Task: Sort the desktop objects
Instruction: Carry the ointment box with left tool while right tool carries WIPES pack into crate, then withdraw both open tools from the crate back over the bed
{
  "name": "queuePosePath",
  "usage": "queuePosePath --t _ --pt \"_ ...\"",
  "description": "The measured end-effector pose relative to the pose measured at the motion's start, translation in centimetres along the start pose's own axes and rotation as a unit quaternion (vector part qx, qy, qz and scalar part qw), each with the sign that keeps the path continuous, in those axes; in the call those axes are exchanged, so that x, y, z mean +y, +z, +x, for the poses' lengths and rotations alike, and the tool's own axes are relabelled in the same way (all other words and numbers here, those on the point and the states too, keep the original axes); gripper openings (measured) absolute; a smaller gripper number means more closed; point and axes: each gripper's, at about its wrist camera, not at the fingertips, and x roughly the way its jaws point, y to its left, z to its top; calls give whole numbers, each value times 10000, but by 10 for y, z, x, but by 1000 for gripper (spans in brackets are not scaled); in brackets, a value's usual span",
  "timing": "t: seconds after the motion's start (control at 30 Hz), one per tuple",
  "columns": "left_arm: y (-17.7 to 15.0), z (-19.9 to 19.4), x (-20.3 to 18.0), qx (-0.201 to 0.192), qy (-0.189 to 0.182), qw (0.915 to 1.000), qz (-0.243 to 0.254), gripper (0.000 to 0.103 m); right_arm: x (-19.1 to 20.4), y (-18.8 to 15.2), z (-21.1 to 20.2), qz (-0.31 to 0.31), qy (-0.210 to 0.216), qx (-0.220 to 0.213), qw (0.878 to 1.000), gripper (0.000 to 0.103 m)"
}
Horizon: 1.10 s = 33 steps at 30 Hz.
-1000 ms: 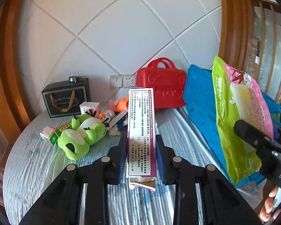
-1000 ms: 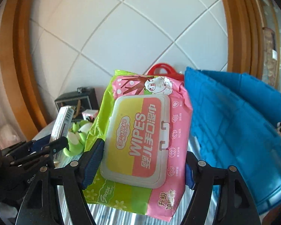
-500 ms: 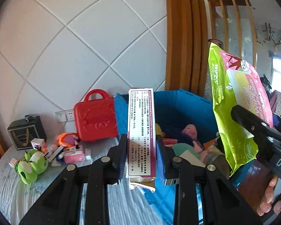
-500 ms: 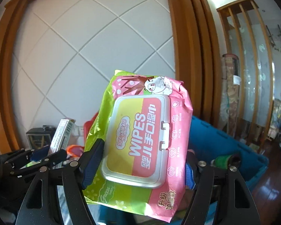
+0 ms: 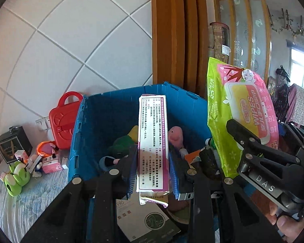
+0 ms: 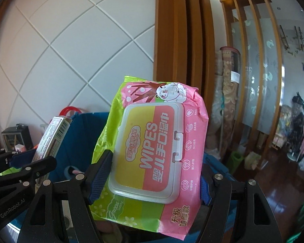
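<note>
Left hand-held gripper [image 5: 153, 168]: clamped on carton [image 5: 153, 141]; stiff, light, held at long sides.
Right hand-held gripper [image 6: 150, 179]: clamped on wipes pack [image 6: 152, 151]; soft, squashy, held mid-body.

A crate [image 5: 91, 125] stands on the surface [image 5: 30, 202], right of a frog toy [image 5: 17, 179] and small boxes [image 5: 50, 163]. A case [image 5: 63, 121] stands far left of it, against the wall. Soft toys [image 5: 175, 137], perhaps several, lie in the crate.
</note>
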Motion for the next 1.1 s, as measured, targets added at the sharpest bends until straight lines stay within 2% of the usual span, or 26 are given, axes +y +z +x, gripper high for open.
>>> queuePosePath --t 0.13,0.17,0.2,0.27,0.4,0.6,0.73,0.83,1.1 --pt "1 4 -3 23 58 10000 10 32 -11 -7 10 5 -61 121 9999 76" --pt "1 5 -4 35 91 10000 12 40 -14 -8 12 25 -67 110 9999 80" --pt "0 6 -3 34 108 9999 7 49 -17 -8 11 42 -104 50 9999 89" --pt "-1 3 -2 -18 142 9999 -55 56 -19 -6 7 -25 -195 -69 9998 103" --pt "-1 -6 1 -114 243 9996 -82 70 -20 -3 0 -99 -214 -114 9997 103" --pt "-7 -31 24 -274 480 9981 -265 70 -15 -5 -17 -30 54 -114 9999 103" --pt "-18 -55 62 -354 899 9941 -491 70 6 -4 -34 -16 531 -296 9981 103" --pt "-29 -70 102 -334 1336 9878 -733 70 32 1 -40 -80 940 -411 9947 103" --pt "-83 -106 243 11 2346 9601 -1520 71 143 11 -55 -415 1941 -467 9790 103"
